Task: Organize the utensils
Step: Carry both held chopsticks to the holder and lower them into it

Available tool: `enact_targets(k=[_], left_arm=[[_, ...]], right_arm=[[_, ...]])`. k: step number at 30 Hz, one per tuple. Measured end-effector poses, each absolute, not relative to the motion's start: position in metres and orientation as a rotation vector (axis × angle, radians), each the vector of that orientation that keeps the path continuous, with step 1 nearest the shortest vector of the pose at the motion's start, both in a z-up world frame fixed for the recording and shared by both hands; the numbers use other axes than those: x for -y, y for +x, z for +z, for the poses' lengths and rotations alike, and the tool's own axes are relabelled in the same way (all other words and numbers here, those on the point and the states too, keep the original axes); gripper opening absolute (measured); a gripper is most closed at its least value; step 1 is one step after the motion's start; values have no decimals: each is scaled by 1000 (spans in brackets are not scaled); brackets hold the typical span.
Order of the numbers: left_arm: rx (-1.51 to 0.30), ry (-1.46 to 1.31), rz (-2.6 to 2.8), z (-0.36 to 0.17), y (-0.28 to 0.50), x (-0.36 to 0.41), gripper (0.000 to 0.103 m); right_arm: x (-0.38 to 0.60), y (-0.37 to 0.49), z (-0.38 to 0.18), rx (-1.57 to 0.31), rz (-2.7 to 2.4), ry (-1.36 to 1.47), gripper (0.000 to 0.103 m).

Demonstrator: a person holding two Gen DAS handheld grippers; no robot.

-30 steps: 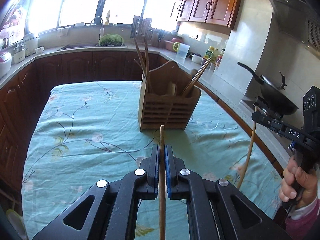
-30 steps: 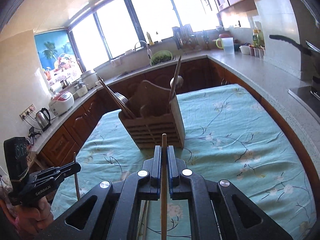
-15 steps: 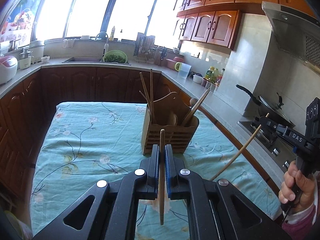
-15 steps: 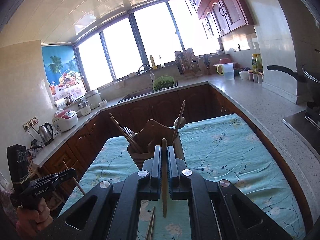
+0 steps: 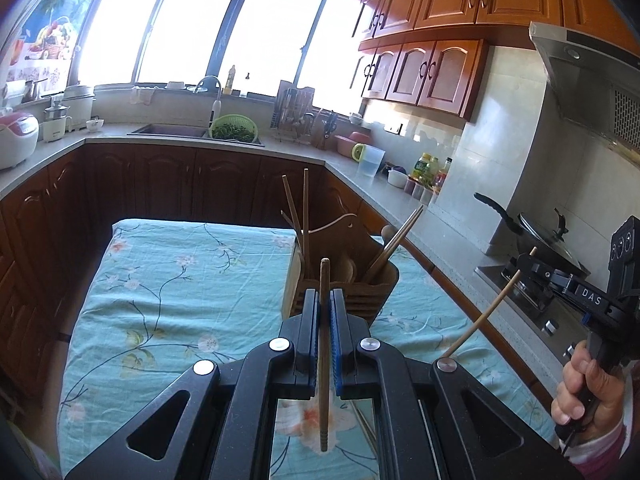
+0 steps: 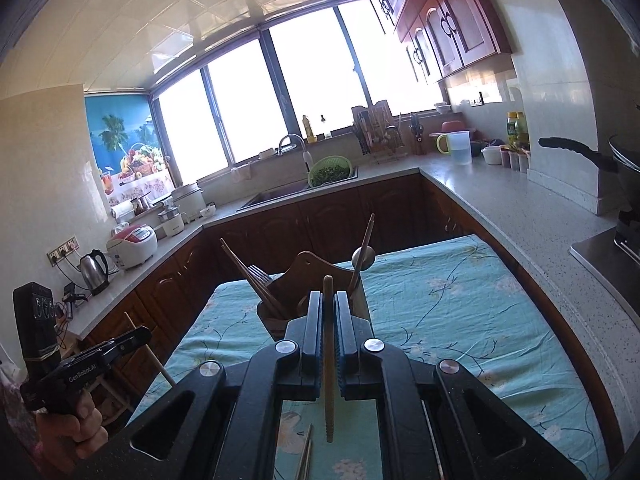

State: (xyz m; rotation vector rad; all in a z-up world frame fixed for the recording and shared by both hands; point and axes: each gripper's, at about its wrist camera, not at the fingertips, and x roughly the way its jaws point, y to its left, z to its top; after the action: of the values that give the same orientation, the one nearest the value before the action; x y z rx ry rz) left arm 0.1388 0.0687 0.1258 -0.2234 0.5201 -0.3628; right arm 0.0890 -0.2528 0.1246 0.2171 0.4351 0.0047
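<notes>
A wooden utensil holder [image 5: 344, 280] stands on the floral teal tablecloth [image 5: 180, 288], with chopsticks, a fork and a spoon sticking out; it also shows in the right wrist view [image 6: 304, 280]. My left gripper [image 5: 324, 300] is shut on a brown chopstick [image 5: 323, 352], held raised in front of the holder. My right gripper [image 6: 328, 304] is shut on a pale chopstick [image 6: 329, 360], also raised. The right gripper shows at the right of the left wrist view [image 5: 524, 264] with its chopstick [image 5: 486, 312]. The left gripper shows at the left of the right wrist view [image 6: 138, 336].
More chopsticks lie on the cloth below the grippers [image 6: 306, 456]. A stone counter [image 6: 500, 200] with a sink [image 5: 168, 130], a green colander [image 5: 233, 129], a jug [image 5: 370, 160] and a wok on the stove [image 5: 536, 236] wraps around the table.
Both grippers have lifted and tilted upward with their chopsticks, so the holder sits lower and farther in both views. The right gripper's chopstick has swung to a slant.
</notes>
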Motion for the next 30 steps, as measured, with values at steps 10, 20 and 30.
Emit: enact_targets(k=[10,20,30], left_arm=[[-454,-261,-351,135,156,-69,4],[-330,-319,-349,151,195,-63,4],[-209,-281,-274,129,248,-26,4]], right_arm=[[260,105,140,-390,2,221,5],[271,143,173,-290,-11,234,5],[283,198,175,-259,-49,231,5]])
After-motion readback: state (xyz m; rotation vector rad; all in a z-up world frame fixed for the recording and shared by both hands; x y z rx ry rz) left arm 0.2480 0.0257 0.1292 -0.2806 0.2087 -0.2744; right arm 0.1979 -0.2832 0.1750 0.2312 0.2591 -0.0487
